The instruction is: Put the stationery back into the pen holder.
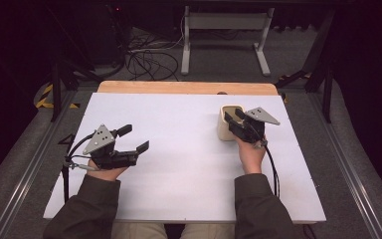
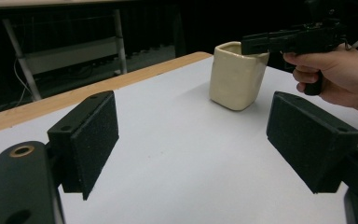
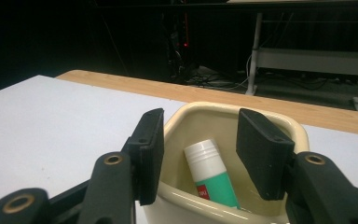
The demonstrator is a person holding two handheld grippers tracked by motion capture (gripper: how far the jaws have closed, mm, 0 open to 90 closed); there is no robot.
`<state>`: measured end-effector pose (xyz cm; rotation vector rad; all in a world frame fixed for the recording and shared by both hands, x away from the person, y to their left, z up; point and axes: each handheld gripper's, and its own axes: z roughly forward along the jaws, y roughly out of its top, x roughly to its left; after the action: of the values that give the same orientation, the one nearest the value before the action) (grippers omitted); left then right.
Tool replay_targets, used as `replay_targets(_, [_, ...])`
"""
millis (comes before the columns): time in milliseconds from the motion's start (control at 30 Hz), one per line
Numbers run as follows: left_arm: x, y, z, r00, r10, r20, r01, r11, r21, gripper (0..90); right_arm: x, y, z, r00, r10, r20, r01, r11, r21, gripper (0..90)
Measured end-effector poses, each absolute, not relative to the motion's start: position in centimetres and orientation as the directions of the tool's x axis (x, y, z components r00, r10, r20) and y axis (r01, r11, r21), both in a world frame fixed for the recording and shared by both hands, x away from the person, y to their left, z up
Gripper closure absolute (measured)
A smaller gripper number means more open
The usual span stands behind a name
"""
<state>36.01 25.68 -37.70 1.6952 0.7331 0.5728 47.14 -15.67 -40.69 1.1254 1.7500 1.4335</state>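
High view: we see the cream cup (image 1: 227, 123) standing upright on the white table (image 1: 179, 164), far right, with the right gripper (image 1: 236, 122) at its rim. Left gripper (image 1: 135, 139) idles well apart, jaws spread, empty

Left gripper view: cup (image 2: 235, 77) looks glazed, stiff, likely slippery and breakable

Right gripper view: jaws parted above the mouth, released; a glue stick (image 3: 212, 175) leans inside. We judge it light and smooth, best pinched near its cap

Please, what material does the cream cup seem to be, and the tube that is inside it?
The cream cup looks like glazed ceramic: thick rounded rim, glossy surface with soft highlights. The tube inside looks like smooth plastic, with a ribbed white cap and a green printed label; probably a glue stick.
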Motion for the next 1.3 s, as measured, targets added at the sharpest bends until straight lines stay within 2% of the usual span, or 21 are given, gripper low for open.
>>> replay_targets(1300, [35.9,26.3,-37.1,0.686,0.728,0.001,0.166,-0.158,0.973,16.5,44.6,-14.6,-39.1,-0.589,0.806,0.065,0.209,0.075,0.975,19.5])
